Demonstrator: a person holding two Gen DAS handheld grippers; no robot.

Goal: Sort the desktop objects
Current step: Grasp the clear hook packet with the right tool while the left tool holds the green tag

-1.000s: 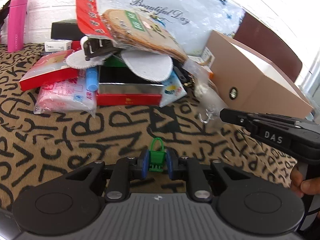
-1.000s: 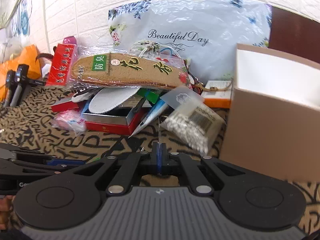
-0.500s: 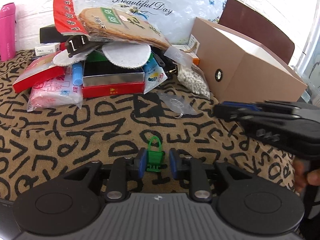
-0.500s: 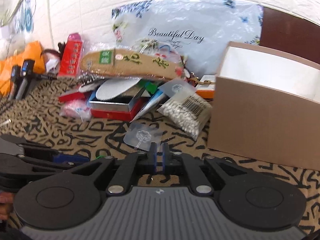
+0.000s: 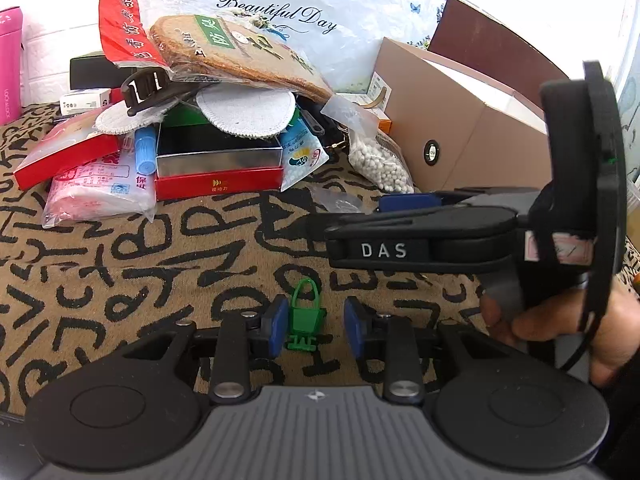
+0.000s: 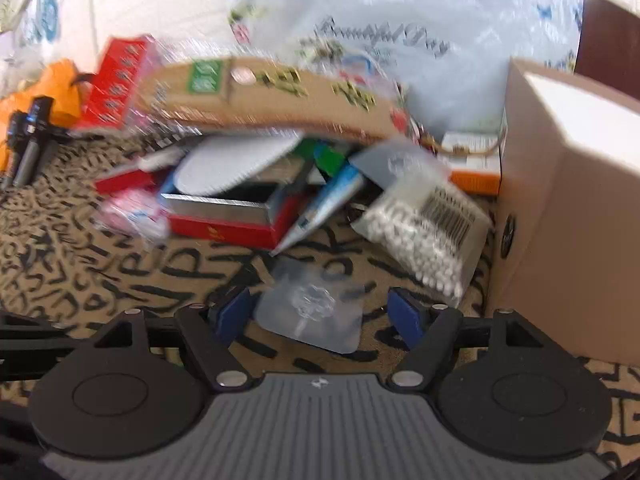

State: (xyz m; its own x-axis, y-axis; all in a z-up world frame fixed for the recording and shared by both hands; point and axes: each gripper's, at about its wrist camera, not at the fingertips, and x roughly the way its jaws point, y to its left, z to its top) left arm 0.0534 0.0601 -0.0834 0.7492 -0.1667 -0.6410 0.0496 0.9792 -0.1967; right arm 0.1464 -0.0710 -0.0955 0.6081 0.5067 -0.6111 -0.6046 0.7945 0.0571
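A small green plastic clip (image 5: 305, 317) lies on the lettered cloth between the pads of my left gripper (image 5: 316, 326), which is open; the left pad is close to the clip. My right gripper (image 6: 320, 314) is open over a clear adhesive hook sheet (image 6: 316, 312) lying flat on the cloth; the sheet (image 5: 338, 200) also shows in the left wrist view. The right gripper (image 5: 408, 216) crosses the left wrist view from the right. A heap of packets, insoles and a red tin box (image 5: 218, 170) lies behind.
A brown cardboard box (image 5: 460, 128) stands at the right, open at the top; it also shows in the right wrist view (image 6: 568, 208). A bag of white cotton swabs (image 6: 428, 232) leans beside it. A pink bottle (image 5: 10, 68) stands far left. A white floral bag (image 5: 320, 12) backs the heap.
Both grippers have opened. The left let go of the green clip, which now rests on the cloth. The right dropped the clear hook sheet and moved down over it.
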